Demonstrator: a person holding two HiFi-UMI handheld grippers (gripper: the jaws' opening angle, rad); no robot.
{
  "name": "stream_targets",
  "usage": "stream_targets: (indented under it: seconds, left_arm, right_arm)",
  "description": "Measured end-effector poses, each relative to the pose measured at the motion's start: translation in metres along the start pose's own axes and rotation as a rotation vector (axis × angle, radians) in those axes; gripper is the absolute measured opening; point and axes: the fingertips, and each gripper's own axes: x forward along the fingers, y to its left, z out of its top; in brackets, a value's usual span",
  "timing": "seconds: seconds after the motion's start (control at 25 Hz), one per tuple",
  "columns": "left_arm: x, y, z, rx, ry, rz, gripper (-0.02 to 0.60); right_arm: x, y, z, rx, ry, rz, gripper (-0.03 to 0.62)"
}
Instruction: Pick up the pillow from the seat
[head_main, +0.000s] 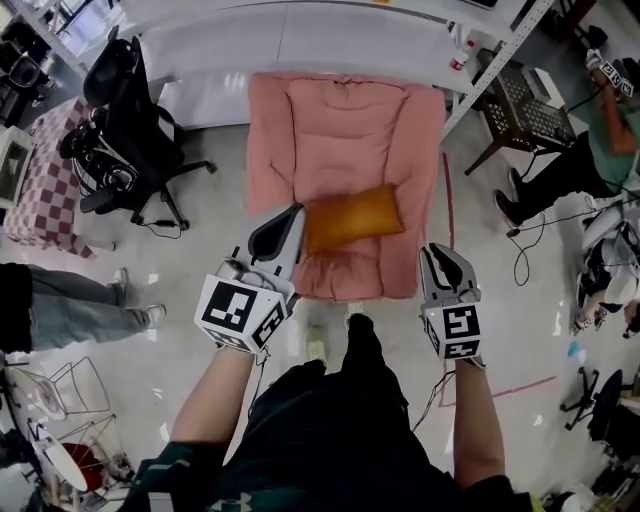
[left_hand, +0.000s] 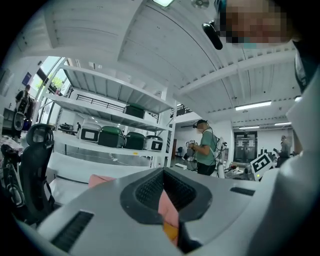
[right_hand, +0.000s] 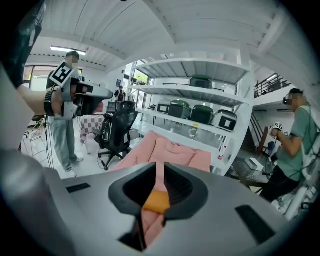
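The orange pillow (head_main: 352, 217) lies slantwise on the front half of the pink padded seat (head_main: 340, 110), its right end raised toward 2 o'clock; the seat sits flat on a pale, glossy floor (head_main: 180, 262) with its back toward 12 o'clock. At the pillow's 9 o'clock the left gripper (head_main: 293, 212) points its tips at the pillow's left end, contact not clear from above; in the left gripper view its claw is pressed together at the tips on nothing. At the pillow's 4 o'clock, off the seat's front right corner, the right gripper (head_main: 437, 250) hangs over the floor, its claw a narrow slit apart and empty, pillow and seat showing through the slit. At 12 o'clock beyond the seat stands a white rack (right_hand: 200, 95) with dark-lidded bins (right_hand: 191, 111). A black office chair (head_main: 130, 120) is at 10 o'clock, a checked cloth (head_main: 50, 180) past it. A bystander's legs (head_main: 70, 300) are at 8 o'clock; a person in a green shirt (head_main: 610, 130) at 2 o'clock.
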Motion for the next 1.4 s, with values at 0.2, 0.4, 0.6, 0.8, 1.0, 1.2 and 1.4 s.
stream_targets:
  seconds: [0.2, 0.4, 0.6, 0.8, 1.0, 1.2, 1.4]
  left_arm:
    - [0.035, 0.018, -0.023, -0.022, 0.01, 0.018, 0.005]
    - [0.084, 0.026, -0.055, -0.037, 0.049, 0.007, 0.005]
    - [0.129, 0.034, -0.099, -0.062, 0.12, -0.001, 0.005]
    - [0.159, 0.035, -0.14, -0.099, 0.19, 0.001, 0.005]
    - [0.183, 0.04, -0.182, -0.124, 0.266, 0.009, 0.005]
    - [0.201, 0.051, -0.221, -0.145, 0.32, 0.037, 0.005]
    - [0.217, 0.058, -0.254, -0.172, 0.356, 0.041, 0.005]
  right_arm:
    - [0.043, -0.01, -0.028, -0.02, 0.056, 0.051, 0.043]
    - [0.09, -0.024, -0.063, -0.028, 0.125, 0.116, 0.046]
    - [0.139, -0.033, -0.115, -0.039, 0.222, 0.166, 0.063]
    - [0.176, -0.043, -0.181, -0.079, 0.391, 0.199, 0.106]
    - [0.211, -0.041, -0.238, -0.099, 0.493, 0.26, 0.117]
    - [0.238, -0.04, -0.28, -0.138, 0.551, 0.295, 0.117]
    - [0.258, -0.038, -0.315, -0.156, 0.615, 0.357, 0.126]
